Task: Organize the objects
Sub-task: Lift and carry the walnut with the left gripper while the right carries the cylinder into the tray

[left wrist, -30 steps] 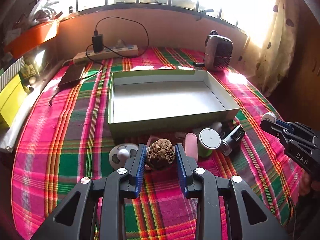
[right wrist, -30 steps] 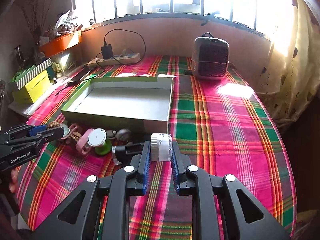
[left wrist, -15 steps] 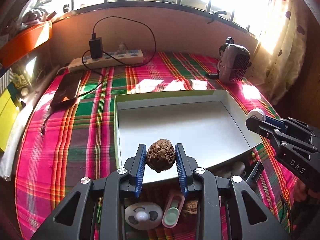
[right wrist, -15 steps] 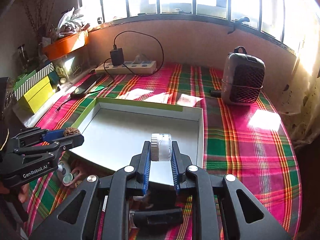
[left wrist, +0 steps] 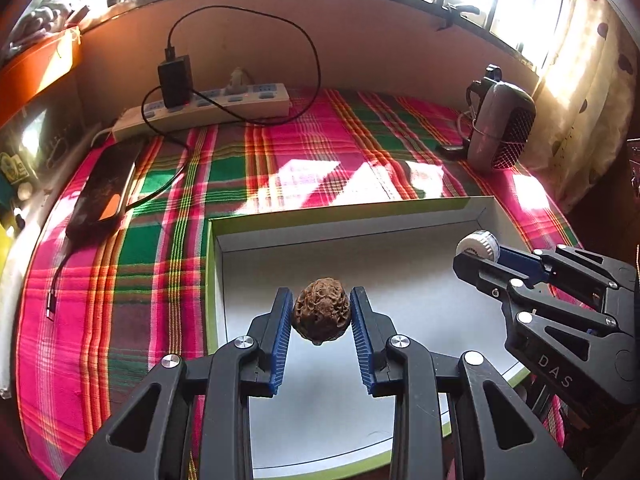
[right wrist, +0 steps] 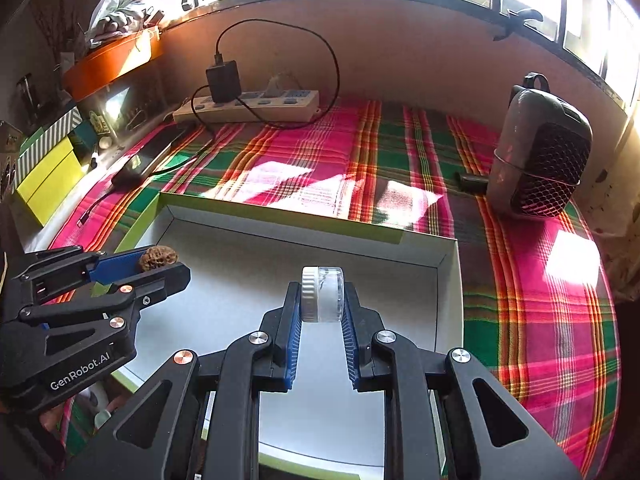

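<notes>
While the left gripper (left wrist: 321,316) pinches the hard, knobbly, light walnut (left wrist: 321,315) across its middle, the right gripper (right wrist: 321,295) clamps the slick little jar (right wrist: 322,294) by its flat ends, both over the tray (left wrist: 360,216).

A brown, deeply wrinkled walnut (left wrist: 321,313) hangs pinched above the near left of the shallow white box (left wrist: 344,222) with green rim. To its right, a small round clear jar (right wrist: 322,294) with a ribbed white lid, tipped sideways, is held over the box's bare floor.

"GenRobot.AI" in white on left tongs (right wrist: 160,259), "DAS" on right tongs (left wrist: 478,245)
</notes>
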Demonstrator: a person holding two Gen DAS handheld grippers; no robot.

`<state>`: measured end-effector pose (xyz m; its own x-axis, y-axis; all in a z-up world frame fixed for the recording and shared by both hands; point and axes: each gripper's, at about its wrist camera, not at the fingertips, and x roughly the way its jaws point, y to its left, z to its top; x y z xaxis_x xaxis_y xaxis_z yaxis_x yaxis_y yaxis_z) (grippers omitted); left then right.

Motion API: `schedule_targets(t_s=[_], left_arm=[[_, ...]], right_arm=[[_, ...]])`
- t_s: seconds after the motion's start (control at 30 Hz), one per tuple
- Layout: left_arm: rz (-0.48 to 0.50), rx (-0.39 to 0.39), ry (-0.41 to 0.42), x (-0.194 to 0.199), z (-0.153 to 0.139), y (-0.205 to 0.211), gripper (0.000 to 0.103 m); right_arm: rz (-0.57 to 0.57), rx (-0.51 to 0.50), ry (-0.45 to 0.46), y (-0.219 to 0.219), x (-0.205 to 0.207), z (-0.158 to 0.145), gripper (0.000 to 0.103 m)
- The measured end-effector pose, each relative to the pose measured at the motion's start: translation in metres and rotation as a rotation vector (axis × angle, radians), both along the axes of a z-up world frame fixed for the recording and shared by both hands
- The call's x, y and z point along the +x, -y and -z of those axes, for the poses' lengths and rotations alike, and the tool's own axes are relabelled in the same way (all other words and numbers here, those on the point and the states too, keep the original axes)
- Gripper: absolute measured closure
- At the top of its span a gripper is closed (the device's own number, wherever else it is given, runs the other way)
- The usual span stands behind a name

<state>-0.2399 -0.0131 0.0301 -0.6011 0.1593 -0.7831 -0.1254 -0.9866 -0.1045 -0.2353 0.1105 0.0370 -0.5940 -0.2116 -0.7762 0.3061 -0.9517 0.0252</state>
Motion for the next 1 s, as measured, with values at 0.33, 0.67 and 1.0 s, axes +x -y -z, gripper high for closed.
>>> schedule_targets(t_s=[0.33, 0.67, 1.0], left_arm=[[-0.006, -0.029, 0.02, -0.016, 0.011, 0.001, 0.076], [-0.006, -0.067, 0.018, -0.021, 0.012, -0.003, 0.076], [-0.013, -0.103, 0.018, -0.022, 0.014, -0.007, 0.075]], right_arm=[[-0.007, 0.02, 0.026, 0.007, -0.019, 0.009, 0.083], [-0.007, 0.041, 0.042, 0.01, -0.026, 0.017, 0.083], [0.003, 0.054, 0.053, 0.008, -0.03, 0.021, 0.083]])
